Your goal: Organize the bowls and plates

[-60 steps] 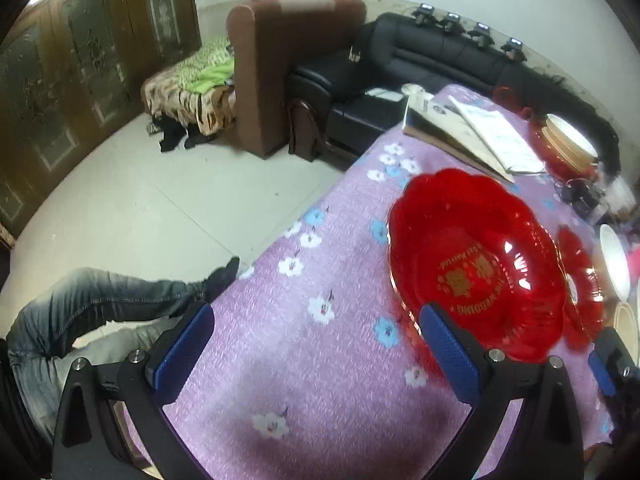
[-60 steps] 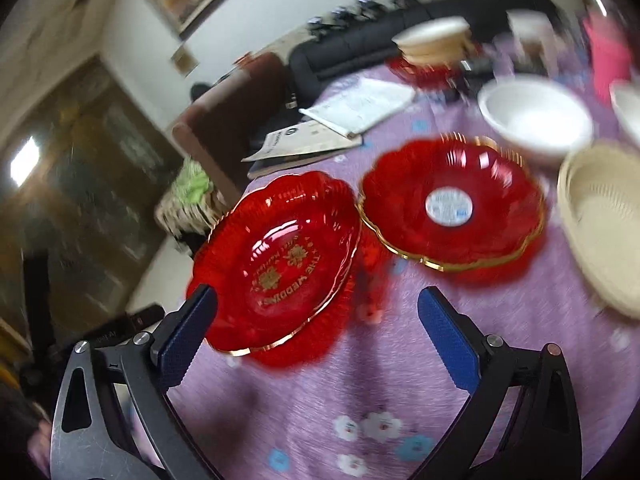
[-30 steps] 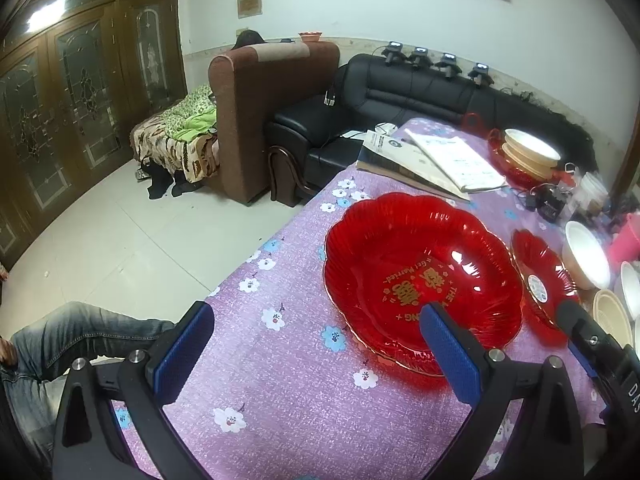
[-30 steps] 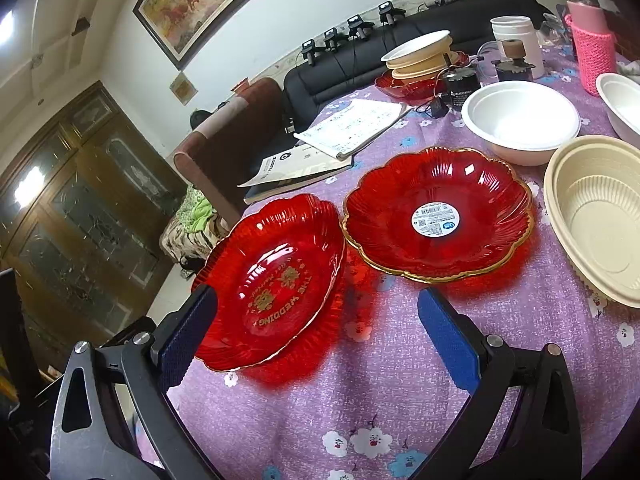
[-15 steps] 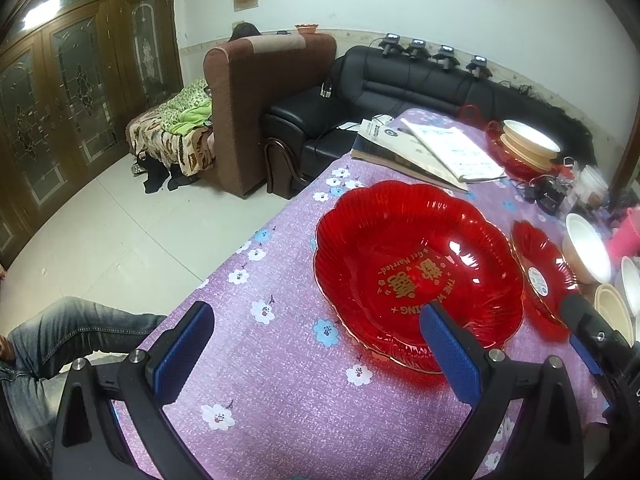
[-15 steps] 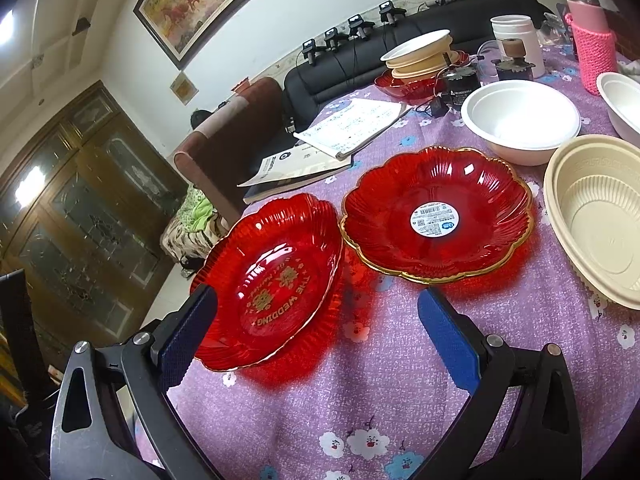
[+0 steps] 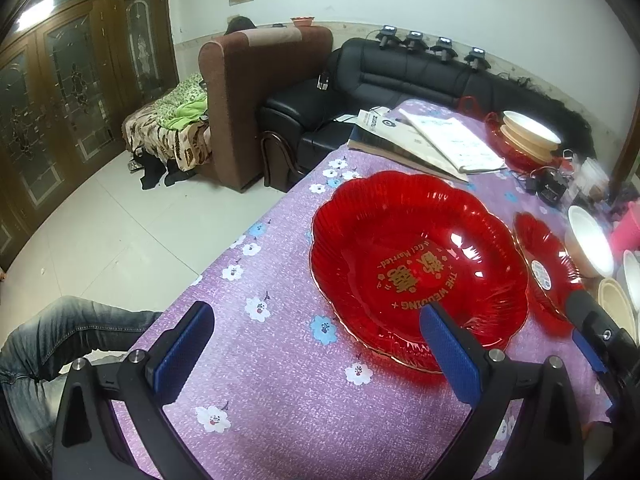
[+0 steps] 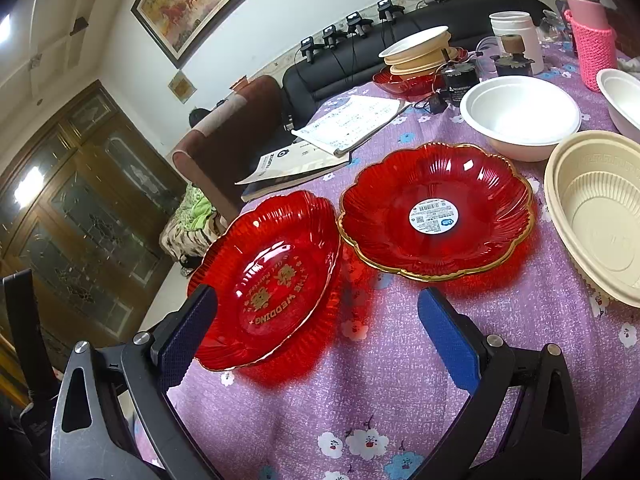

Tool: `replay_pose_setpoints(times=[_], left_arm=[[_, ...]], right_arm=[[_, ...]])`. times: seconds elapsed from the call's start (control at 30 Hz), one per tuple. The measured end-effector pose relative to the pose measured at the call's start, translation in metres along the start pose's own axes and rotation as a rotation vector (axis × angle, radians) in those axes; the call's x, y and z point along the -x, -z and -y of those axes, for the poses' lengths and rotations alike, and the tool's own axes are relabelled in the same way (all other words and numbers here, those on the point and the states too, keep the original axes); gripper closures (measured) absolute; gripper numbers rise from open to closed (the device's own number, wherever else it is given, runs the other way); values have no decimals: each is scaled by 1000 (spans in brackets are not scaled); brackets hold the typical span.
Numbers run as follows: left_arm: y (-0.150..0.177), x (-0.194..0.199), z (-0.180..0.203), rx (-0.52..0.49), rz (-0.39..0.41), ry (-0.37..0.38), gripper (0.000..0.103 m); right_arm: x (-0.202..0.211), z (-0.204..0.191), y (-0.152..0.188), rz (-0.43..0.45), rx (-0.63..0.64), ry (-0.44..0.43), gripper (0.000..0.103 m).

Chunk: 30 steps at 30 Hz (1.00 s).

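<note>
Two red scalloped plates lie side by side on the purple flowered tablecloth (image 8: 384, 392). The one with gold lettering (image 7: 416, 268) (image 8: 272, 276) is nearer the table's edge. The other, gold-rimmed with a white sticker (image 8: 436, 212) (image 7: 544, 268), sits right of it. Right of those are a white bowl (image 8: 520, 116) and a beige bowl (image 8: 596, 212). My left gripper (image 7: 316, 332) hovers open just before the lettered plate. Held low over the cloth, my right gripper (image 8: 318, 320) is open too, in front of both plates. Neither holds anything.
At the far end stands a stack of beige and white bowls on a red dish (image 8: 420, 52), with open booklets (image 8: 340, 128), a black adapter, a white cup and a pink knitted holder (image 8: 592, 48). A person's jeans-clad leg (image 7: 60, 344) lies left of the table.
Both views have steadied after fast motion. The left gripper has backed off and risen a little from the lettered plate; the right gripper has barely moved in the last second. Both stay open.
</note>
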State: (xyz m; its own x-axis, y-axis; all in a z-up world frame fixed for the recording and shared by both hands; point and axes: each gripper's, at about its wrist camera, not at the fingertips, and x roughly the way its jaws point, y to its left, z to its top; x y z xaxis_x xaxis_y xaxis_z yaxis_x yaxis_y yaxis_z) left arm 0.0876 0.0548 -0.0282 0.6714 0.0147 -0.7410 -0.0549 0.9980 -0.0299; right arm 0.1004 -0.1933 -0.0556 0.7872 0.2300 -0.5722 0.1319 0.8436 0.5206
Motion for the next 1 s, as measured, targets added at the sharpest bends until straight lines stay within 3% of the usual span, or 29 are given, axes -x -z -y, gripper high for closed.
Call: replay_pose_setpoints(times=[0.3, 0.47, 0.57, 0.77, 0.83, 0.97, 1.0], left_arm=[[-4, -9, 0, -5, -27, 6, 1], [-19, -39, 0, -16, -121, -15, 1], [-23, -57, 1, -18, -186, -34, 1], [-21, -80, 4, 4, -280, -19, 1], [-20, -86, 4, 10, -307, -16, 1], [-16, -93, 9, -4, -331, -2, 14], [-16, -92, 10, -5, -318, -1, 18]], right_arm=[[-2, 0, 0, -12, -11, -4, 1], [-11, -4, -2, -56, -50, -7, 1], [-19, -9, -4, -79, -47, 34, 1], [-45, -7, -8, -160, -122, 35, 3], [-55, -5, -7, -197, -142, 25, 12], [-76, 9, 1, -288, -211, -16, 35], [-75, 11, 0, -259, -209, -13, 42]])
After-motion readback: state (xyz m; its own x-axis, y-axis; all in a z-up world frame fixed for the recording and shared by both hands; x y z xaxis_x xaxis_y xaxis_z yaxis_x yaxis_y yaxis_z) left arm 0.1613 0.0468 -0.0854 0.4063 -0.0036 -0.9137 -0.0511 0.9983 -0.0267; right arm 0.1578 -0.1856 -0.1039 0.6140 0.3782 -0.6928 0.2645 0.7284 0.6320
